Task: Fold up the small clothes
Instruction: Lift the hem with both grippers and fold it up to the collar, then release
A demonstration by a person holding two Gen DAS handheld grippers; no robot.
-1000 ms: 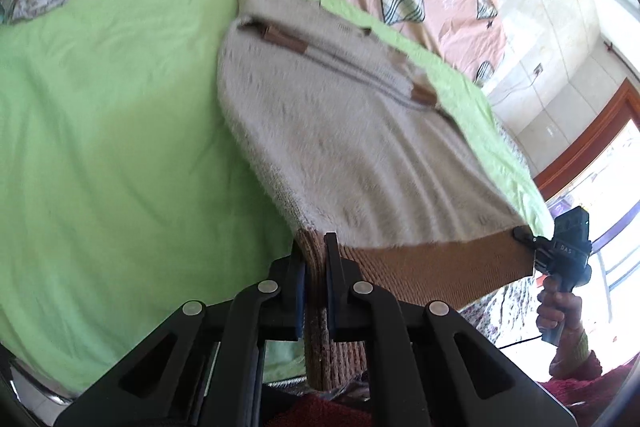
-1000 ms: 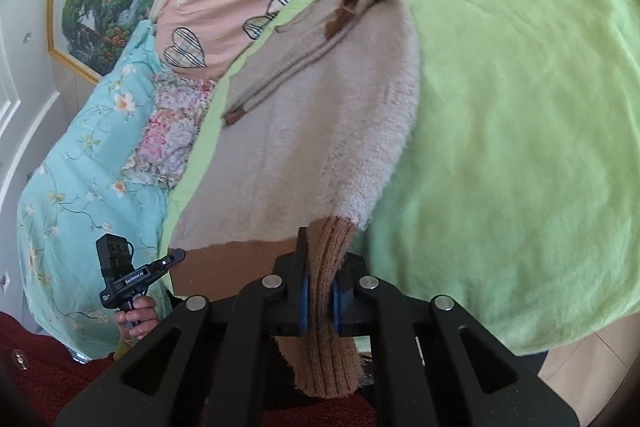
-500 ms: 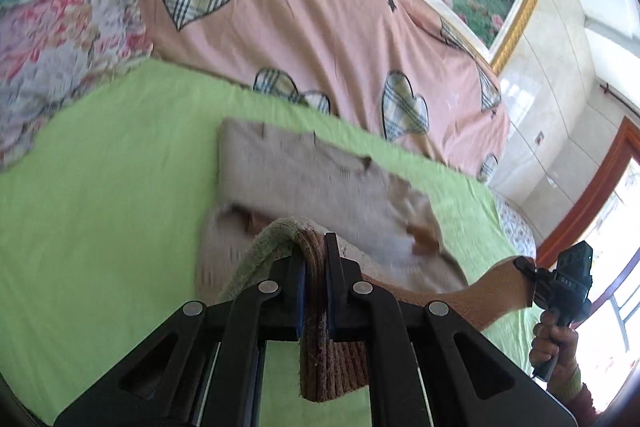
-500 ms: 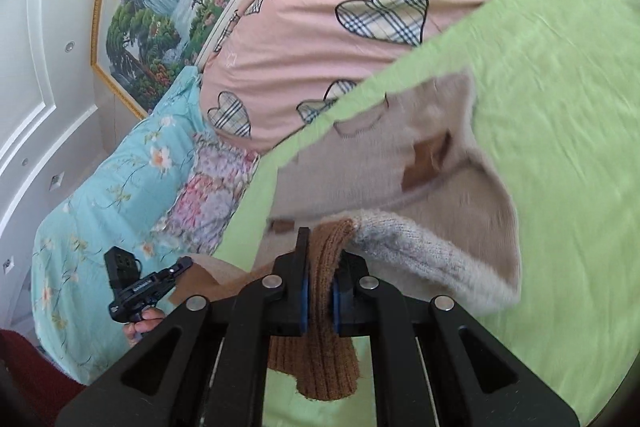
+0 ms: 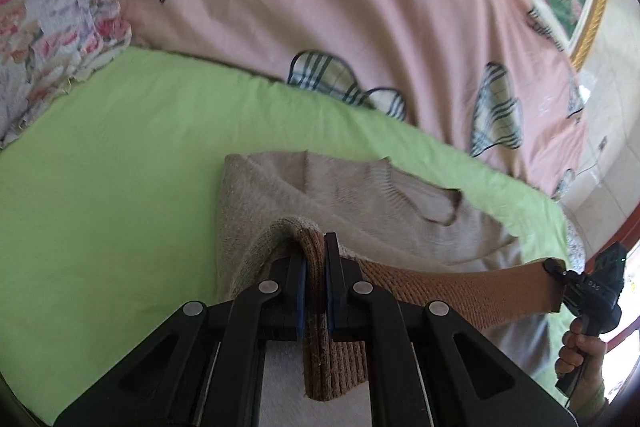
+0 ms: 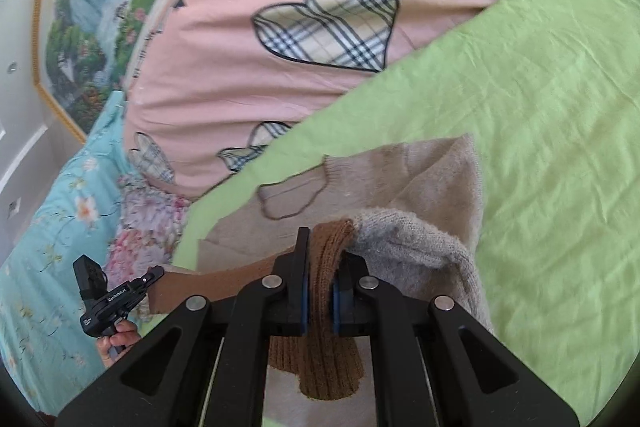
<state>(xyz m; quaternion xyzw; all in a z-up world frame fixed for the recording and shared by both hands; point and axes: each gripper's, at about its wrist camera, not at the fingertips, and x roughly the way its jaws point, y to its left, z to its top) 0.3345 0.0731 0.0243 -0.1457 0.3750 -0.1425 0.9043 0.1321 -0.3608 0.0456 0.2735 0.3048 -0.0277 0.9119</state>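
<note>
We have the sweater (image 5: 360,195) lying on the green sheet (image 5: 120,167) of the bed, neckline toward the pink duvet (image 5: 320,7), and we are midway through the bottom-to-top fold. The left gripper (image 5: 314,267) is clenched on one corner of the brown hem (image 5: 460,291); the right gripper (image 6: 322,267) pinches the other corner of that hem, its jaws a little apart only for the thick knit between them. The hem band stretches taut between the two — in the left view it runs across to the right gripper (image 5: 560,271) held in a hand (image 5: 580,351), and in the right view to the left gripper (image 6: 154,273). The hem hangs lifted above the sweater's lower body, with grey knit draping from each grasped corner and the upper chest and collar flat on the sheet.

By our reading, the next move calls for carrying both corners evenly toward the collar, keeping the band level and tight, lowering it so hem meets shoulders, and only then letting go. Uneven travel would skew the fold.
</note>
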